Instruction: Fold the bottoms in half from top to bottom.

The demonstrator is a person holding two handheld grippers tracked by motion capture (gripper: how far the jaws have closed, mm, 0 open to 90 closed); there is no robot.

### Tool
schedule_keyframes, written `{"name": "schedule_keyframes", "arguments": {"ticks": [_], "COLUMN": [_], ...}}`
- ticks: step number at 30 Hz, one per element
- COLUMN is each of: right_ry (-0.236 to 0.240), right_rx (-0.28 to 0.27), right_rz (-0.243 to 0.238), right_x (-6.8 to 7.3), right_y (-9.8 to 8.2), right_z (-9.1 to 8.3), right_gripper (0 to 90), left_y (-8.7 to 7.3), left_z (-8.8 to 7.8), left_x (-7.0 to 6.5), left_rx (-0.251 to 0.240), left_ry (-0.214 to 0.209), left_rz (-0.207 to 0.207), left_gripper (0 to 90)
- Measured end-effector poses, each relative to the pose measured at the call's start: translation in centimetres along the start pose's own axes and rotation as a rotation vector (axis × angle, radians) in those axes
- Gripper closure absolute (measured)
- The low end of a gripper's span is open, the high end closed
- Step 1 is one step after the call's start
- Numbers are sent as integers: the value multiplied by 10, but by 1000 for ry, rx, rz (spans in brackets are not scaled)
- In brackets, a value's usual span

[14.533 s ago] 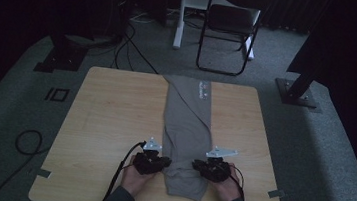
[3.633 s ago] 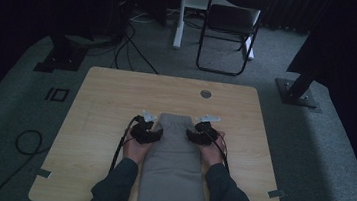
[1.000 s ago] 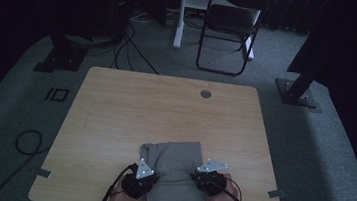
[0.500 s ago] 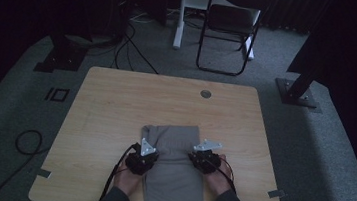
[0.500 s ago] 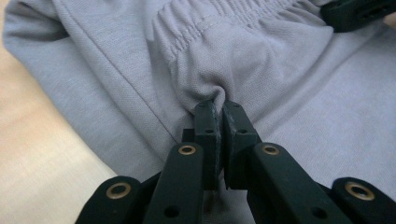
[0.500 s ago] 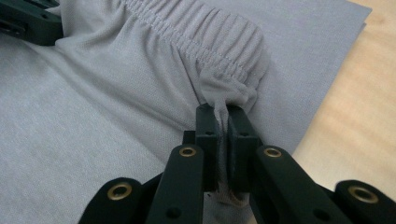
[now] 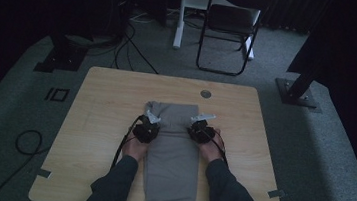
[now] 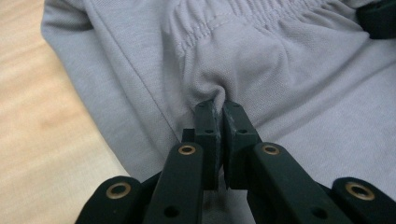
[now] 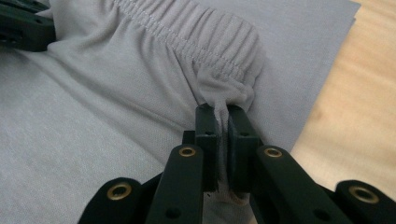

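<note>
**Both tools pinch the waistband of grey trousers**

The wooden counter (image 7: 103, 123) carries a pair of grey trousers (image 7: 173, 155), folded lengthwise along its middle and running from near the counter's centre back to the person's edge. The elastic waistband (image 8: 243, 18) lies doubled over the legs. The left tool (image 7: 144, 129) sits at the fabric's left edge, its jaws pressed together on a small pleat of cloth just below the gathered band. The right tool (image 7: 202, 131) sits at the right edge, likewise clamped on a pleat at the waistband's corner. No label or lettering can be read on the cloth.
</note>
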State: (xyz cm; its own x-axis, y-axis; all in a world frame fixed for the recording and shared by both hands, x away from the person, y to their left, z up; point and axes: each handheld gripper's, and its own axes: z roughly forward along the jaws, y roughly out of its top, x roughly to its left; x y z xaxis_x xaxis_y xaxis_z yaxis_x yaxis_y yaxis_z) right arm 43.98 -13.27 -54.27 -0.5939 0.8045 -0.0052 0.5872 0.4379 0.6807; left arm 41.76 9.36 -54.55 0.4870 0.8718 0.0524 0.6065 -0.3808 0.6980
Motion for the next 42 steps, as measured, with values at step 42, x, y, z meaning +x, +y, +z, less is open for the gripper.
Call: {"name": "schedule_keyframes", "arguments": {"ticks": [42], "right_ry": [120], "right_rx": [-242], "right_rz": [-77], "right_x": [17], "right_y": [18], "right_z": [-149], "right_gripper": [863], "left_y": [22], "left_z": [-156], "left_x": [-19], "left_rx": [-236], "left_ry": [-166], "left_rz": [78], "left_gripper": [862]}}
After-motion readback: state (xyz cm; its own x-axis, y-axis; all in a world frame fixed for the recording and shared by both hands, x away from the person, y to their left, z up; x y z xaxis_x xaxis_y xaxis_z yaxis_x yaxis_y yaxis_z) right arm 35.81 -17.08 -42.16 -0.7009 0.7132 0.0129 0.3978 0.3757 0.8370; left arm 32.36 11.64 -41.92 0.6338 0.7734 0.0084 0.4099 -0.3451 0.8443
